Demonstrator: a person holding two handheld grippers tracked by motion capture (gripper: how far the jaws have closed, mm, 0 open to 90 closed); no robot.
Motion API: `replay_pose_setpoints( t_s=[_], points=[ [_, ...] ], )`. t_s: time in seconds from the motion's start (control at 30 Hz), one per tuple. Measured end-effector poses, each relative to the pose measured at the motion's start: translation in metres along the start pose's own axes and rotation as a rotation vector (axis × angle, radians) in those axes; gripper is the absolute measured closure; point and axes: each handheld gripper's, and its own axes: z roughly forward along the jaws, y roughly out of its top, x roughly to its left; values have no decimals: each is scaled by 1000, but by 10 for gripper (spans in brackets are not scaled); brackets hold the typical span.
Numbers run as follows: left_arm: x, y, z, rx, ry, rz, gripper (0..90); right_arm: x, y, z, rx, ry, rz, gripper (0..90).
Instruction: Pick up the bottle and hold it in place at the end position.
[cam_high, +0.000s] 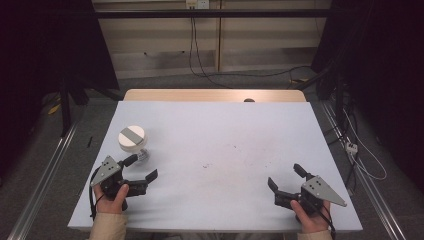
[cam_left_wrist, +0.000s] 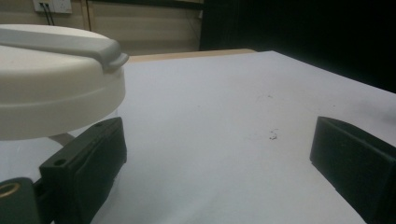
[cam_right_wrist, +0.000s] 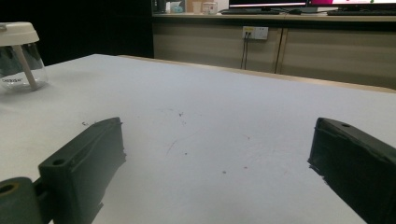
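Observation:
A clear glass jar with a cream lid (cam_high: 132, 138) and a grey flap stands at the table's left side. The lid (cam_left_wrist: 56, 79) looms close at the left of the left gripper view, and the jar (cam_right_wrist: 17, 58) appears small at the far left of the right gripper view. My left gripper (cam_high: 145, 166) rests on the table just below and right of the jar, jaws open, nothing between them (cam_left_wrist: 217, 163). My right gripper (cam_high: 286, 177) lies at the front right, jaws open and empty (cam_right_wrist: 217, 163).
The pale blue table cover (cam_high: 225, 150) has faint dark marks near its middle. A wooden table edge (cam_high: 215, 95) shows at the back, with cables and a wall socket (cam_high: 196, 4) behind. Metal rails (cam_high: 45, 175) run along both sides.

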Motion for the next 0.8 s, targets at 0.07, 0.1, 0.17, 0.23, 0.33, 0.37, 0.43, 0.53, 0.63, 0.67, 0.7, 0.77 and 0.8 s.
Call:
replay_pose_setpoints(
  t_s=[0.07,0.1,0.17,0.23,0.33,0.37,0.43,0.53,0.63,0.67,0.7,0.77,0.8],
  points=[
    [1,0,0,1,5,0,35,1,0,1,-2,6,-6,27],
    [1,0,0,-2,7,-5,35,1,1,0,-2,7,-7,27],
    [1,1,-1,-7,11,1,35,2,0,0,-1,6,-11,27],
    [0,1,-1,-7,13,3,35,2,0,0,-1,7,-10,27],
    [0,1,-1,-2,17,10,35,2,1,0,-3,9,-15,27],
    [0,2,-2,3,24,10,36,1,1,0,-3,8,-16,27],
    [2,2,-4,-2,35,14,36,1,1,0,0,3,-22,27],
    [3,2,-6,-7,48,10,35,1,1,0,-3,2,-24,27],
    [5,3,-8,-4,63,14,36,1,2,0,-9,3,-28,27],
    [6,3,-9,-5,70,16,36,1,2,0,-9,-1,-27,27],
    [7,3,-10,-9,75,13,36,0,2,0,-10,-3,-27,27],
    [10,2,-11,-4,85,14,36,0,2,1,-13,-7,-25,27],
    [11,2,-11,-1,90,15,36,-1,3,1,-13,-7,-28,27]
  ],
)
